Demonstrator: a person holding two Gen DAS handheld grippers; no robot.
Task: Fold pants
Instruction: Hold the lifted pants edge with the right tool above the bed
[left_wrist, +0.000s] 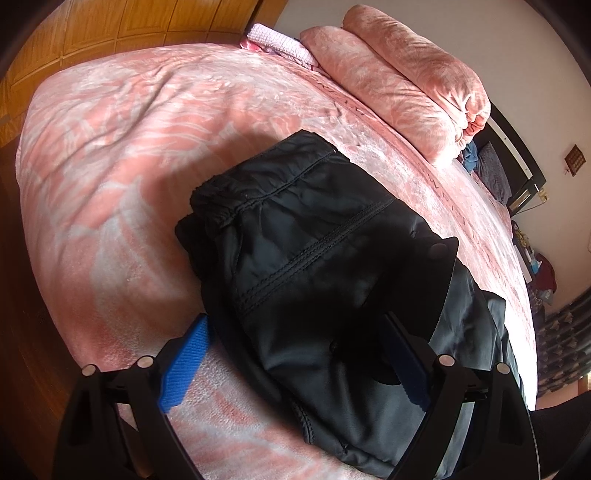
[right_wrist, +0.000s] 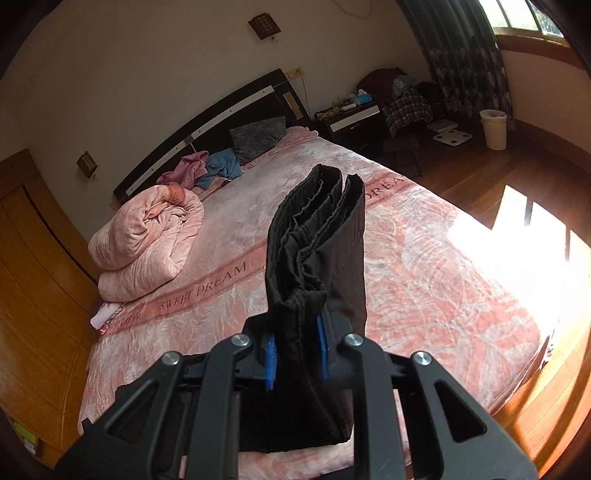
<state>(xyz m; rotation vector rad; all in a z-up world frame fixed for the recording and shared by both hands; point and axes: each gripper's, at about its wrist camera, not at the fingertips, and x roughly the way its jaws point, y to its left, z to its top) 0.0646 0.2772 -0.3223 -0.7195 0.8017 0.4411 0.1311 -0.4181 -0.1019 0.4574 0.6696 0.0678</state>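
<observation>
Now black pants (right_wrist: 317, 236) folded thick (waistband layers showing), right gripper (right_wrist: 295, 350) clamping; left gripper (left_wrist: 295, 354) wide.

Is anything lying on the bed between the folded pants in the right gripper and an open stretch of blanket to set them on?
Nothing visible. The right gripper clamps the black pants; the pink blanket ahead is bare. The rolled quilt sits off to the left.
</observation>
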